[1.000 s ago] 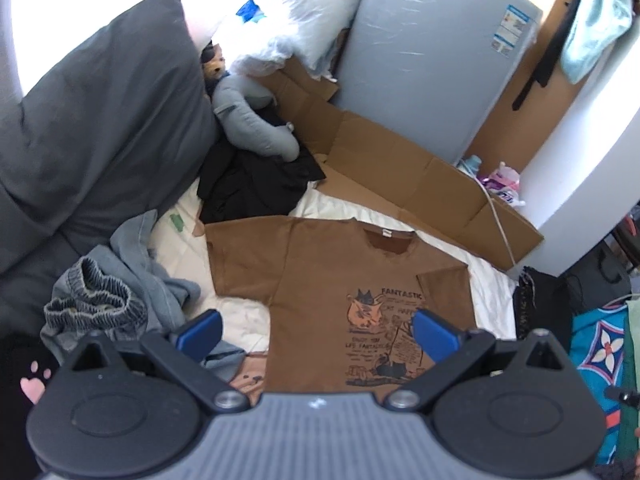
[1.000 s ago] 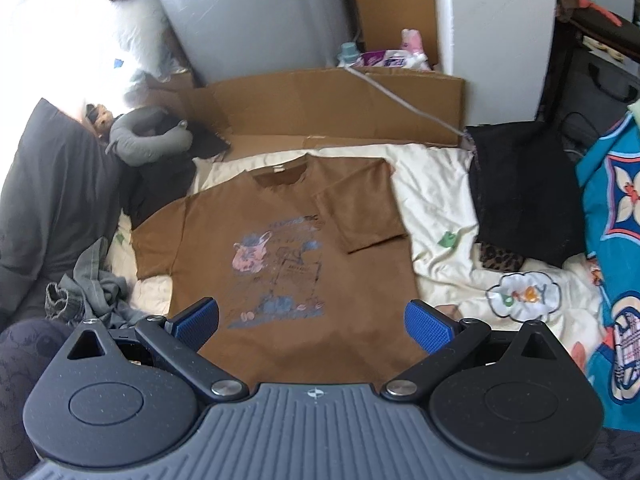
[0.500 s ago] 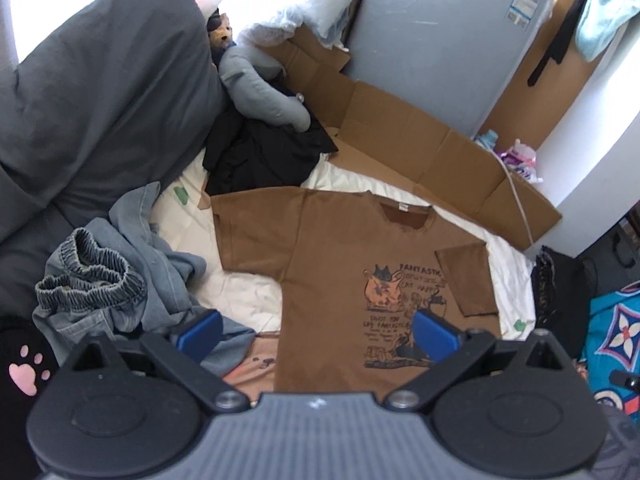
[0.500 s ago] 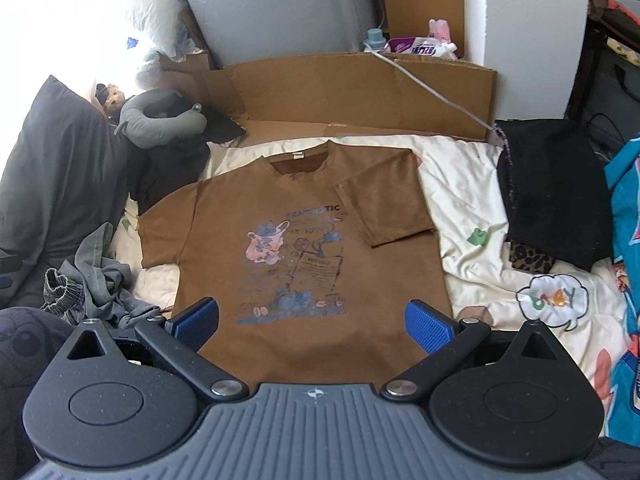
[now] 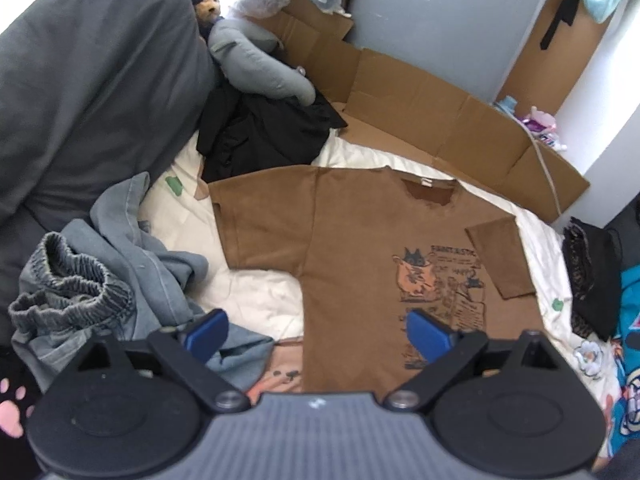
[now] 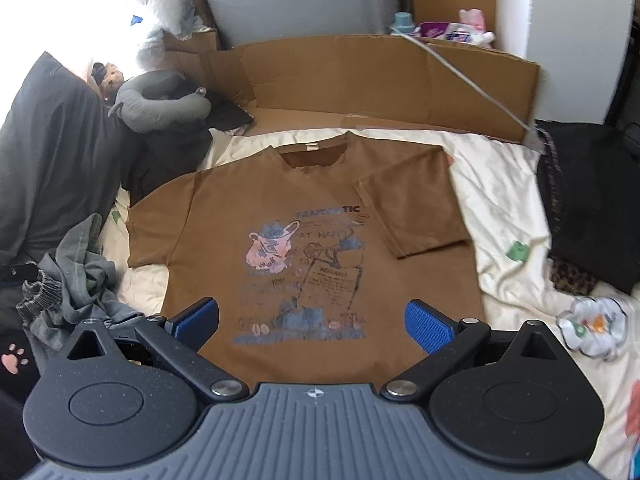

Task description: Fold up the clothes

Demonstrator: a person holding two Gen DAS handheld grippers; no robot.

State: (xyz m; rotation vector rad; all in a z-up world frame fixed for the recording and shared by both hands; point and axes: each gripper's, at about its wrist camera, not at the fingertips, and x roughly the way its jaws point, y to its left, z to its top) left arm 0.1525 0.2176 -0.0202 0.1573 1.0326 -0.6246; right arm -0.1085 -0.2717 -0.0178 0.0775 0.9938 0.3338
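Cream bedding (image 6: 504, 216) covers the bed, hemmed at the far side by flattened cardboard (image 6: 360, 76) leaning against a grey upright panel (image 5: 440, 20). Spread flat on the sheet lies a brown T-shirt (image 6: 224, 216), print side up, collar toward the cardboard; one short sleeve is folded in over the chest beside the print, while the other sleeve lies stretched out toward the dark grey pillow (image 5: 88, 80). Crumpled grey-blue trousers (image 5: 132, 264) with an elastic waistband sit just beside that outstretched sleeve, and a black garment (image 5: 260, 136) lies heaped beyond it under a grey neck pillow (image 6: 160, 100). Another dark cloth (image 6: 584, 200) rests at the opposite edge of the bed.

Both tools are pitched steeply down over the shirt's lower part. The left gripper (image 5: 316, 334) hangs above the shirt's side edge, one blue pad over the trousers and the other over the print; its jaws have just been closing a little, yet they are spread wide with no cloth pinched between them. The right gripper (image 6: 314, 322) hangs over the hem below the print, jaws likewise spread wide and clasping nothing.
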